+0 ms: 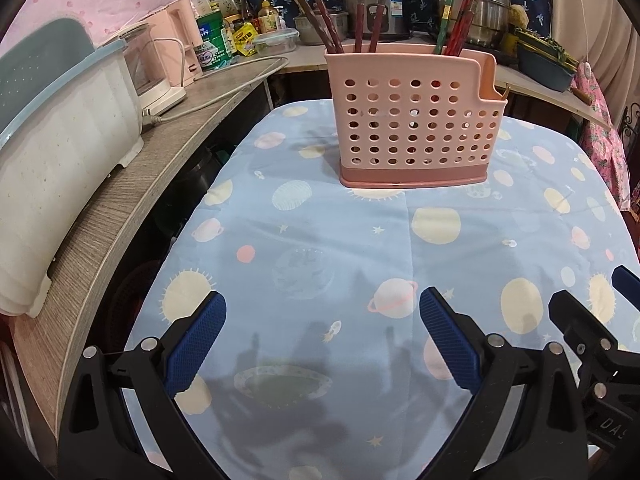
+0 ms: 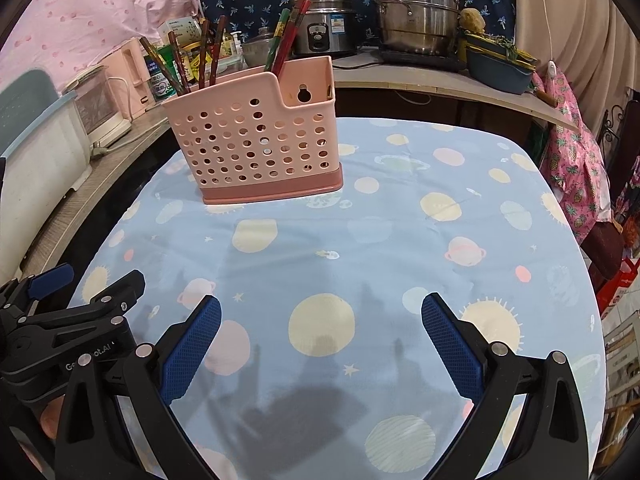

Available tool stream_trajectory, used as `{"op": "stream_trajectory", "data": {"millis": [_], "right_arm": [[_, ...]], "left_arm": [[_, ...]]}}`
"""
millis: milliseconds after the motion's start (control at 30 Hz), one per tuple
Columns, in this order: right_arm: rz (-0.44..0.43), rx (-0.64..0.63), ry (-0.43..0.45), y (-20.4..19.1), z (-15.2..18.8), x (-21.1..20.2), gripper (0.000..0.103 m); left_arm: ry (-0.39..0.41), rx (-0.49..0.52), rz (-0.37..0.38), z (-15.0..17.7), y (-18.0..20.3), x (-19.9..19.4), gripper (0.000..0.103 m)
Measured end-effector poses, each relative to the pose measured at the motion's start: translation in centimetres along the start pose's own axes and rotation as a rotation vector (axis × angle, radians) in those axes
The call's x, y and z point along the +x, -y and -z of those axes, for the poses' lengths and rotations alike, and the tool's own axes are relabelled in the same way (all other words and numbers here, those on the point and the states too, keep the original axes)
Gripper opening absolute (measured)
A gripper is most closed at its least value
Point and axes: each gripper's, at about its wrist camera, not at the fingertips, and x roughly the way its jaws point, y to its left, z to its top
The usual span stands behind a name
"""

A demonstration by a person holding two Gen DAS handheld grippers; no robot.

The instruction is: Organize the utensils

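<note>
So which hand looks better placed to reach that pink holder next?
Probably the left: in its view the pink holder stands almost straight ahead of the open left tool. From the open right tool it sits off to the left.

A light blue tablecloth (image 1: 340, 240) with planets and stars covers the table. On the wooden shelf (image 1: 132, 184) at the left stand a white tub (image 1: 60, 152) and a pink appliance (image 1: 176, 48), maybe a kettle. Behind are a rice cooker (image 2: 326, 26) and a steel steamer pot (image 2: 416, 8).
</note>
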Motion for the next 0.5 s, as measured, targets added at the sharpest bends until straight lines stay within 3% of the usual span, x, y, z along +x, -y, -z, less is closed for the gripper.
{"op": "stream_trajectory", "data": {"millis": [500], "right_arm": [[-0.001,0.001,0.000,0.08,-0.04,0.08,0.097]], "left_arm": [[0.001,0.027,0.002,-0.12,0.37,0.07,0.093]]}}
